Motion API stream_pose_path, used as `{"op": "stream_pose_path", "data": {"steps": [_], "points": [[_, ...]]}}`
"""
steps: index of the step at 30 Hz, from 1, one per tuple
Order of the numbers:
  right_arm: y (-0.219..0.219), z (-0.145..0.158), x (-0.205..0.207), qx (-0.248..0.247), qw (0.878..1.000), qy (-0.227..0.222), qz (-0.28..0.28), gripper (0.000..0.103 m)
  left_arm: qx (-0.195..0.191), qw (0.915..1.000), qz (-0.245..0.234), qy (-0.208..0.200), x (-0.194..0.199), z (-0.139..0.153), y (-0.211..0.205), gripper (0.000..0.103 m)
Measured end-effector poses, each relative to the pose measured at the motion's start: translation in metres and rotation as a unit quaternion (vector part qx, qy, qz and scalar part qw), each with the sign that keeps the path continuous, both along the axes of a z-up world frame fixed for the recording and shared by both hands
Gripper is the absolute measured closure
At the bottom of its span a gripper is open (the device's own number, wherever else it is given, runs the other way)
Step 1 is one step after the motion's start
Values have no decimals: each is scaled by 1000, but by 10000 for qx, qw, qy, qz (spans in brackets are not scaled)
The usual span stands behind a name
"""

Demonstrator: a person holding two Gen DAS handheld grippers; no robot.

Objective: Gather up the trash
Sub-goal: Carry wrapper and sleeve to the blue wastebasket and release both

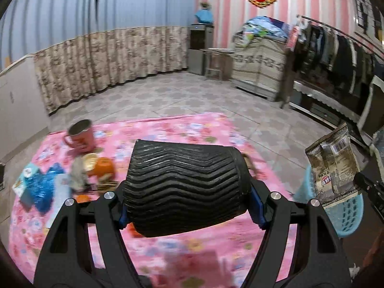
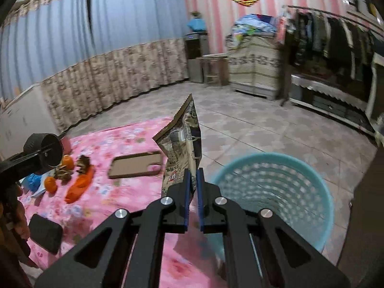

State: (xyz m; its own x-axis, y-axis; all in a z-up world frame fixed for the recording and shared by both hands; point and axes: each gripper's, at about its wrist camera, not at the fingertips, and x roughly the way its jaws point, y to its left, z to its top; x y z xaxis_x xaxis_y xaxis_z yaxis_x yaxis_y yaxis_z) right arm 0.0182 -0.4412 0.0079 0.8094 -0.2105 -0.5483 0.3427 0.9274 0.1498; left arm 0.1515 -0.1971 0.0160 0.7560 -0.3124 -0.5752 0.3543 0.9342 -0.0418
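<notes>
My left gripper (image 1: 189, 206) is shut on a black ribbed paper cup (image 1: 184, 187), held on its side above the pink table; the cup also shows in the right wrist view (image 2: 45, 150). My right gripper (image 2: 193, 175) is shut on a brown printed snack bag (image 2: 183, 144), held upright next to the rim of the light-blue mesh trash basket (image 2: 312, 168). In the left wrist view the bag (image 1: 333, 163) hangs over the basket (image 1: 348, 216). Orange peels (image 2: 79, 187) and brown scraps (image 2: 84, 162) lie on the pink floral cloth (image 2: 115, 201).
On the cloth are a red mug (image 1: 80, 135), a brown phone case (image 2: 136, 164), a black phone (image 2: 45, 232), blue crumpled wrappers (image 1: 43, 187) and oranges (image 2: 67, 163). Tiled floor, curtains, a cabinet and a clothes rack lie beyond.
</notes>
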Motion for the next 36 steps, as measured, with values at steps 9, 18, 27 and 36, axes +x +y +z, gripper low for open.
{"op": "stream_pose_path", "data": {"steps": [9, 18, 27, 36], "points": [[-43, -10, -46, 182, 9969, -102, -761, 97, -33, 9970, -755, 137, -14, -20, -81, 31], [-71, -19, -59, 125, 9912, -20, -1319, 97, 55, 9860, -1655, 193, -45, -33, -162, 31], [-102, -26, -70, 147, 9858, 123, -1671, 97, 349, 9773, -2081, 210, -48, -46, -225, 31], [-117, -32, -72, 220, 9826, 176, -1834, 97, 295, 9718, -2271, 567, -43, -53, -253, 12]]}}
